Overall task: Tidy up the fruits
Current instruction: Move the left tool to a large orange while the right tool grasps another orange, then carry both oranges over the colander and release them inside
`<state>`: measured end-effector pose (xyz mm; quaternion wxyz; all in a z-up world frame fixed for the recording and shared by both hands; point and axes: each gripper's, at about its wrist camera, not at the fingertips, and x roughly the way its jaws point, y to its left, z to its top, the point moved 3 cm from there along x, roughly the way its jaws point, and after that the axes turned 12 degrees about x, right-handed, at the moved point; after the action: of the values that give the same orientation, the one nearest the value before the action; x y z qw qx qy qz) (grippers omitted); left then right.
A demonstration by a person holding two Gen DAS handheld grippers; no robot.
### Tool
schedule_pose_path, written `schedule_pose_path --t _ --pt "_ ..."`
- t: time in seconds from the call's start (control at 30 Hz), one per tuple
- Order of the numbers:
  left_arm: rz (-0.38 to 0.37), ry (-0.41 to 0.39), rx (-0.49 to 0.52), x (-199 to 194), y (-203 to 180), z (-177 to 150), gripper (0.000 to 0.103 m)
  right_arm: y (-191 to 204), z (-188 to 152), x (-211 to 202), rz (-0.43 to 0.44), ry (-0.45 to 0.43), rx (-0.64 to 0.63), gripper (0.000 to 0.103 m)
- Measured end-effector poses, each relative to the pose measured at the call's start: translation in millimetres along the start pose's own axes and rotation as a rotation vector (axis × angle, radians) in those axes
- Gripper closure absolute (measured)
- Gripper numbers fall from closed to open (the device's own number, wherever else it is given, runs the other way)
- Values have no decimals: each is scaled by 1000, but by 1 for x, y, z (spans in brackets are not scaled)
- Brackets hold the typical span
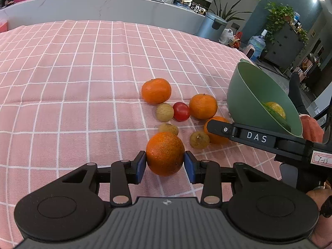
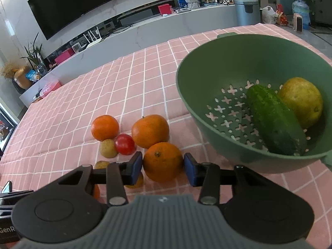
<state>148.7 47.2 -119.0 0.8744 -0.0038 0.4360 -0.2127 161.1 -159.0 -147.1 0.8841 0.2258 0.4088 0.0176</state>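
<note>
Several oranges, a red tomato (image 1: 181, 111) and small tan fruits (image 1: 164, 112) lie on the pink checked cloth. My left gripper (image 1: 165, 164) is shut on a speckled orange (image 1: 165, 154). My right gripper (image 2: 163, 166) is shut on another orange (image 2: 162, 161), which in the left wrist view (image 1: 215, 137) sits behind the right gripper's finger. A green colander (image 2: 207, 68) stands to the right and holds a cucumber (image 2: 274, 120) and a yellow fruit (image 2: 300, 100). The tomato also shows in the right wrist view (image 2: 125, 144).
The pink cloth (image 1: 72, 83) stretches wide to the left and back. Two more oranges (image 2: 150, 130) (image 2: 105, 127) lie just beyond my right gripper. The table's right edge runs behind the colander (image 1: 249, 95); a bin (image 1: 211, 28) and a water bottle (image 1: 257, 44) stand on the floor beyond.
</note>
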Motion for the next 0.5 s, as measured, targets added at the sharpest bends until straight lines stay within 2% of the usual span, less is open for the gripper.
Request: schedule_pose_path --t 0.3,0.5 --pt "21 -10 -17 -8 1 3 59 0 -1 -7 -4 5 -34 63" --pt "47 -28 -38 -21 -3 9 59 9 -2 -29 15 -11 -122 64"
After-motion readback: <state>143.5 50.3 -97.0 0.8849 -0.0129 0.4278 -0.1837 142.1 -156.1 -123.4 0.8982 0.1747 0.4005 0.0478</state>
